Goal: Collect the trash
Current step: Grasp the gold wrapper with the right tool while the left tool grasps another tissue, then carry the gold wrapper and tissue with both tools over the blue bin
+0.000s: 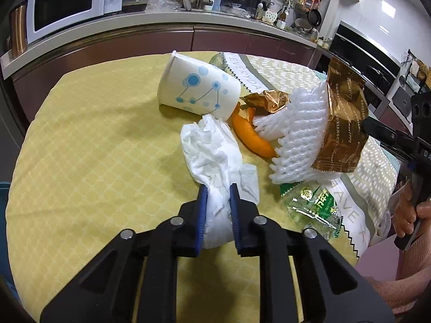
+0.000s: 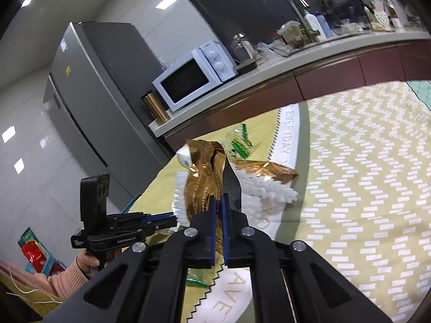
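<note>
Our left tongs [image 1: 218,188] pinch the white tissue [image 1: 212,148], our right tongs [image 2: 221,197] pinch the gold wrapper [image 2: 202,172] (cup [image 1: 196,86], peel [image 1: 250,134], foam net [image 1: 299,134] wait on the surface [image 1: 94,134]).

White microwave [image 1: 67,5] on counter [image 1: 150,20], grey fridge [image 2: 89,102], maroon cabinets [image 1: 221,40]

Yellow tablecloth [image 1: 89,134]: tipped paper cup [image 1: 198,88], orange peel [image 1: 252,137], foam net [image 1: 299,137].

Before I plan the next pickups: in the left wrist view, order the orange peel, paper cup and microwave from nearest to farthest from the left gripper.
From the left gripper, its jaws shut on the crumpled tissue:
1. Orange peel, just right of the tissue.
2. Paper cup, tipped over behind the tissue.
3. Microwave, on the counter, far left.
</note>
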### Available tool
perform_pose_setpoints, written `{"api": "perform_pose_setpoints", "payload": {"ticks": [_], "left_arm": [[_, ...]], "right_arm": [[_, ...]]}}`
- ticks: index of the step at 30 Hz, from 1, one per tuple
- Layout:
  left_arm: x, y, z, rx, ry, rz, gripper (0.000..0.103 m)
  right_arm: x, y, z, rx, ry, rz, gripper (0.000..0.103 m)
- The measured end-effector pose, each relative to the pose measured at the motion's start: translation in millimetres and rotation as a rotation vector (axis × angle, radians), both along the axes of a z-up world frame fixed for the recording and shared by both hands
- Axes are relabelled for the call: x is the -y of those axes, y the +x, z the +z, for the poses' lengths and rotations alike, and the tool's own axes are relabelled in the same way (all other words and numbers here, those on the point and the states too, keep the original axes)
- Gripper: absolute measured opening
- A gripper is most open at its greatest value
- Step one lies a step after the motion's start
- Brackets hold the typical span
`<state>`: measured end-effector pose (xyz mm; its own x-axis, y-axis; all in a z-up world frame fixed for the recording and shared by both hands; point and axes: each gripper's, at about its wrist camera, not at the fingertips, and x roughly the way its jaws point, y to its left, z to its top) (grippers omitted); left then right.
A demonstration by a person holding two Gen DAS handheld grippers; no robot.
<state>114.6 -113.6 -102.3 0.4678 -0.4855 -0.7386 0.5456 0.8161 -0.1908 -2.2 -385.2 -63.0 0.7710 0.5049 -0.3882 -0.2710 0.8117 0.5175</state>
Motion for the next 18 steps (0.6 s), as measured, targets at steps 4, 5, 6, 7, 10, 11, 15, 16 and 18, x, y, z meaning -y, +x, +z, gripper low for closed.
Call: {"api": "perform_pose_setpoints", "payload": {"ticks": [4,5,6,7,10,11,15,16,18], "left_arm": [[-6.2,-6.0,7.0,0.024,-0.019,0.005,0.014],[-8.3,-7.9,9.2,0.032,-0.022,0.007,0.014],[-11.2,-10.0,12.4,0.042,-0.026,0.010,0.014],[-13.8,-11.3,14.5,0.048,-0.030,0.010,0.013],[-26.0,-17.5,23.0,0.070,-0.051,0.021,0.013],[-30.4,-18.9,25.4,0.075,-0.057,0.023,0.013],[-47.6,-22.4,31.1,0.085,-0.069,0.044,0.013],[-50.8,-23.2,31.1,0.085,-0.072,0.049,0.013],[-57.6,-24.8,31.0,0.084,-0.075,0.057,0.013]], "right_arm": [[-2.8,-4.3,7.6,0.022,-0.003,0.010,0.002],[-3.2,-5.7,9.9,0.028,-0.002,0.012,0.002],[-3.5,-7.1,12.5,0.034,0.000,0.015,0.002],[-3.8,-8.2,14.3,0.039,0.002,0.018,0.002],[-7.3,-12.4,22.7,0.063,0.001,0.028,0.002],[-9.3,-13.1,25.4,0.070,-0.002,0.037,0.002],[-20.5,-8.5,25.6,0.048,-0.032,0.056,0.004],[-22.6,-5.8,22.4,0.032,-0.036,0.057,0.005],[-25.6,-2.2,16.3,0.010,-0.039,0.053,0.006]]}}
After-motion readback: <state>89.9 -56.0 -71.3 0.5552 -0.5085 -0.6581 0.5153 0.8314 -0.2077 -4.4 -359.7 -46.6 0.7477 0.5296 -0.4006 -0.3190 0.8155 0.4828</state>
